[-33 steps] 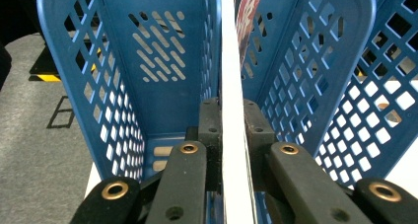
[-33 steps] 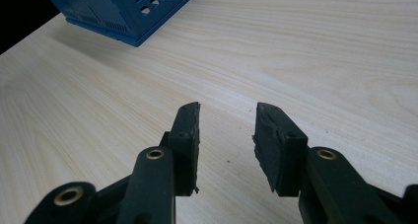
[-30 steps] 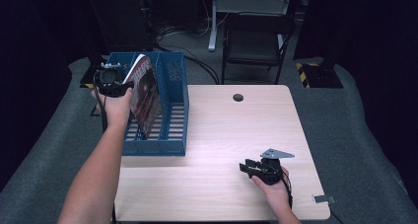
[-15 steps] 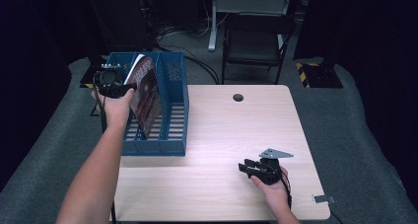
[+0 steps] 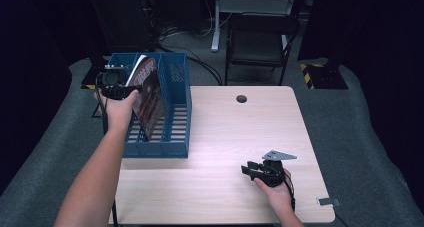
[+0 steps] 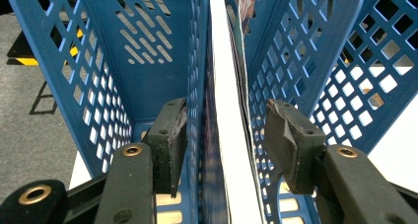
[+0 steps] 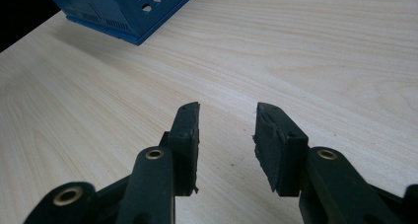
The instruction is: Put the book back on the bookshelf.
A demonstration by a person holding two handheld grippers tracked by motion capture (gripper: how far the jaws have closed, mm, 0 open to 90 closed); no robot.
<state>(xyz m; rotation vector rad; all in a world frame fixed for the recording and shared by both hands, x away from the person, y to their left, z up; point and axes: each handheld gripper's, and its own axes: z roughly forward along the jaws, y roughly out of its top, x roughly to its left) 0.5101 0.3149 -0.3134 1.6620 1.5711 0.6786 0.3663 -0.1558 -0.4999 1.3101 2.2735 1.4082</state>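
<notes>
A blue mesh file rack (image 5: 172, 137) stands on the left of the table. A magazine (image 5: 150, 99) with a red cover leans in its middle slot. My left gripper (image 5: 131, 90) hangs over the rack's top. In the left gripper view its jaws straddle the magazine's white edge (image 6: 227, 86) and a rack divider (image 6: 197, 86). The left gripper (image 6: 226, 120) has just been opening, and neither pad (image 6: 170, 135) presses on the magazine. My right gripper (image 5: 246, 170) rests low over the table's front right, open (image 7: 227, 110) with nothing between its fingers.
The light wooden table (image 5: 235, 132) has a round cable hole (image 5: 241, 98) near its far edge. A corner of the rack (image 7: 128, 7) shows ahead of the right gripper. A dark chair (image 5: 260, 42) stands behind the table, and grey floor surrounds it.
</notes>
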